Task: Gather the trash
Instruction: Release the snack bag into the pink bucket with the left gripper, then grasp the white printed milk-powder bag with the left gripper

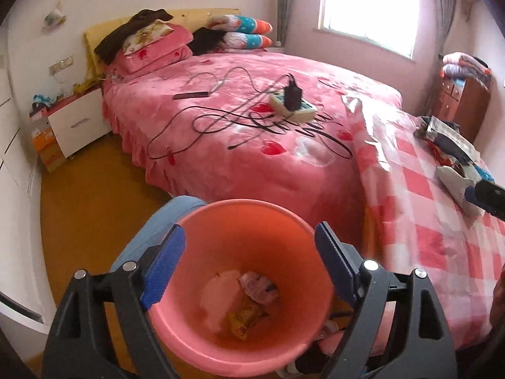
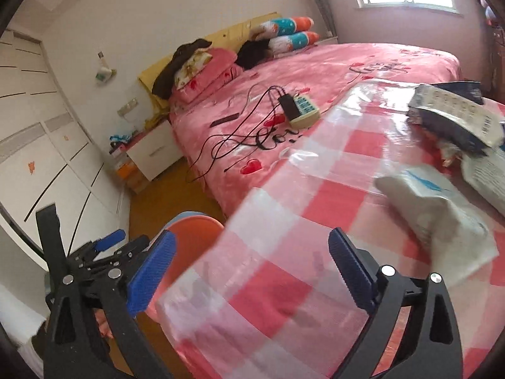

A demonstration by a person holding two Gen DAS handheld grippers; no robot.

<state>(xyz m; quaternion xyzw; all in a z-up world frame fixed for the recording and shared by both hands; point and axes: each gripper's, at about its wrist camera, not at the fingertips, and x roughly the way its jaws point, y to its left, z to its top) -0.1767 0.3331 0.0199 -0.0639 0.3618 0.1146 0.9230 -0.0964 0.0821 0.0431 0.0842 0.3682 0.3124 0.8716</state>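
My left gripper (image 1: 251, 262) stands open right above a pink bucket (image 1: 240, 210), with nothing between its fingers. In the bucket lie a crumpled pinkish wrapper (image 1: 257, 287) and a yellow wrapper (image 1: 244, 317). My right gripper (image 2: 252, 271) is open and empty over the near corner of a table with a pink checked cloth (image 2: 315, 195). On that table, to its right, lie a crumpled white packet (image 2: 435, 208) and a dark printed packet (image 2: 454, 120). The left wrist view shows the same heap of packets (image 1: 451, 145) at the table's far side.
A bed with a pink cover (image 1: 252, 132) fills the middle; a power strip with a charger (image 1: 292, 104), black cables and a dark phone (image 1: 191, 95) lie on it. A white nightstand (image 1: 79, 123) and wardrobe doors stand left, a wooden dresser (image 1: 460, 101) right.
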